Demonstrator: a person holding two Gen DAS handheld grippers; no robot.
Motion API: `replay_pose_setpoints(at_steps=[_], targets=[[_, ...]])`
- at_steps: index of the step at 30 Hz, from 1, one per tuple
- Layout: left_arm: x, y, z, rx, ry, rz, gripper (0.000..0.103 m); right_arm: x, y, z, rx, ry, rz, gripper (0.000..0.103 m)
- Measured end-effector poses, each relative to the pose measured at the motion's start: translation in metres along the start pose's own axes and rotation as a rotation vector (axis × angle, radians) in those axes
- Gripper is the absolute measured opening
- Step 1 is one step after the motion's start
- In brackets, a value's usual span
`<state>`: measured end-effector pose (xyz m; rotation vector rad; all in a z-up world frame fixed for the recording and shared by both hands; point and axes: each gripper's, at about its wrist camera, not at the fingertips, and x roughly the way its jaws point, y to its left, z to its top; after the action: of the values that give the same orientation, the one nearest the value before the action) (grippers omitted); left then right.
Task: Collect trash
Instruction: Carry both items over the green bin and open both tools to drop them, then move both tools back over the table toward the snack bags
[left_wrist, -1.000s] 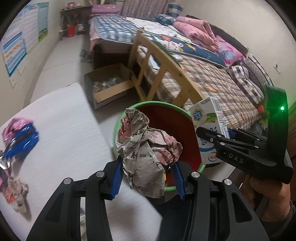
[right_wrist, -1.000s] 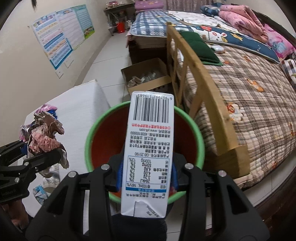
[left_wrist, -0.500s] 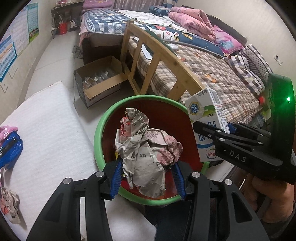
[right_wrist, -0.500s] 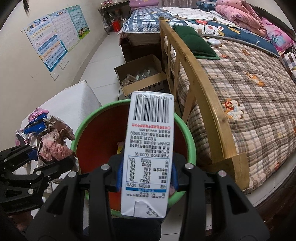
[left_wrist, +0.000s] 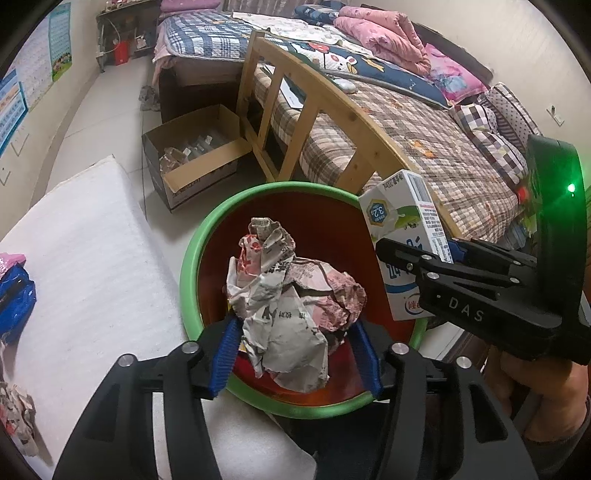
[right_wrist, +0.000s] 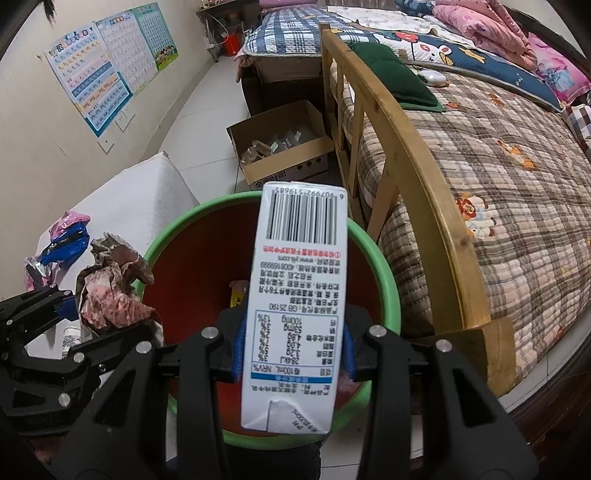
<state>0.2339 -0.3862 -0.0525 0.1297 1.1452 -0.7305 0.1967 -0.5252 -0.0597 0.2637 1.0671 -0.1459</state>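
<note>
The bin is red inside with a green rim; the carton is white with a black barcode; the bed is brown plaid.

Wooden bed frame – plaid quilt – wall posters

Both tongs are black plastic with ribbed blue pads and silver screws. The right one bears "DAS" lettering, a green light and a dark sleeve behind.
</note>
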Motion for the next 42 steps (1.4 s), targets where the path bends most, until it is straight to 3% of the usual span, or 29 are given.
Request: replay_pose_setpoints(at_steps=[3,8,13,20,30,42], targets=[[0.001,0.002,-0.003,0.0,0.0,0.006,0.068,0.002,-0.001,0.0,0.005,0.004,0.0,0.043],[0.0,0.008,-0.007,-0.014,0.002,0.011,0.083,-0.001,-0.001,0.001,0.014,-0.024,-0.023,0.08],[-0.008,0.014,-0.009,-0.025,-0.009,0.021,0.089,-0.007,0.0,0.002,0.017,-0.034,-0.029,0.09],[-0.03,0.027,-0.019,-0.056,-0.042,0.044,0.095,-0.023,0.017,0.0,-0.006,-0.056,-0.03,0.098],[-0.09,0.065,-0.057,-0.106,-0.099,0.086,0.095,-0.057,0.062,-0.015,-0.036,-0.085,-0.013,0.098],[-0.179,0.143,-0.133,-0.254,-0.176,0.204,0.095,-0.079,0.169,-0.041,-0.178,-0.079,0.07,0.098]])
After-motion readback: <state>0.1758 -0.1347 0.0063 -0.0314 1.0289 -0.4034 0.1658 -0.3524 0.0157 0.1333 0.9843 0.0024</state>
